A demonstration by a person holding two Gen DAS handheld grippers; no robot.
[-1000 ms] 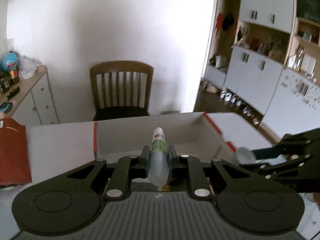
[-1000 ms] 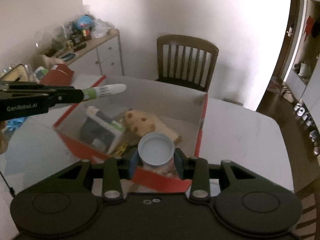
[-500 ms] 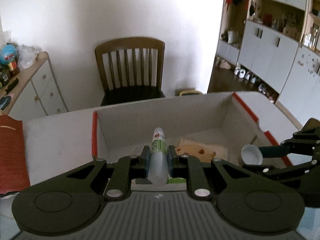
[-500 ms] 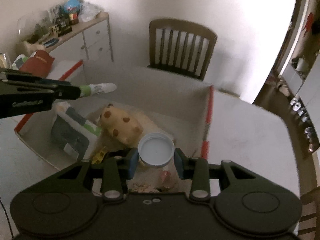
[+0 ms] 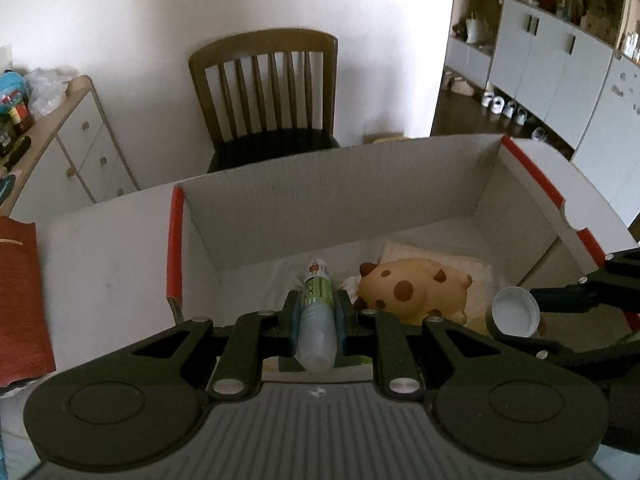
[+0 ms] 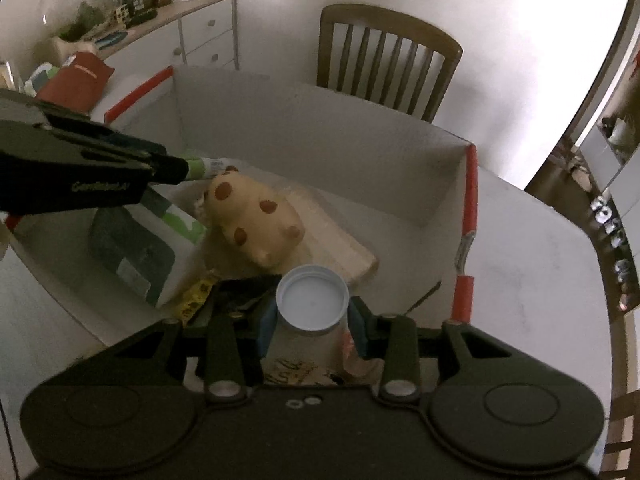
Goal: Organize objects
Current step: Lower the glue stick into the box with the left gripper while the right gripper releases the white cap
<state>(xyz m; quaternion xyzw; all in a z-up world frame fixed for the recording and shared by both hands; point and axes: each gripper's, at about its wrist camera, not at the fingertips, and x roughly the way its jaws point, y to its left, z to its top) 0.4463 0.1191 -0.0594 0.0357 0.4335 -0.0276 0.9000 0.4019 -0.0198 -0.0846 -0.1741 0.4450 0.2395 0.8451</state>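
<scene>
A cardboard box with red edges [image 5: 332, 188] [image 6: 320, 128] stands open on the white table. My left gripper [image 5: 316, 312] is shut on a green-and-white tube [image 5: 317, 304] and holds it low inside the box; the tube also shows in the right wrist view [image 6: 204, 166]. My right gripper [image 6: 312, 320] is shut on a white-capped jar [image 6: 312, 300] over the box's near right part; the jar also shows in the left wrist view [image 5: 514, 316]. Inside lie a spotted yellow plush toy [image 6: 256, 216] [image 5: 416, 292], a green-and-white pack [image 6: 148, 240] and a pale flat block [image 6: 336, 240].
A wooden chair [image 5: 268, 92] [image 6: 384, 60] stands behind the table. A white sideboard with clutter [image 6: 160, 24] [image 5: 60, 136] is at the left. A red bag [image 5: 20, 300] [image 6: 76, 80] lies left of the box. White cupboards [image 5: 560, 68] line the right wall.
Both grippers have moved down into the box with their loads. The tube has come close to the plush toy and the jar has dropped toward the box floor.
</scene>
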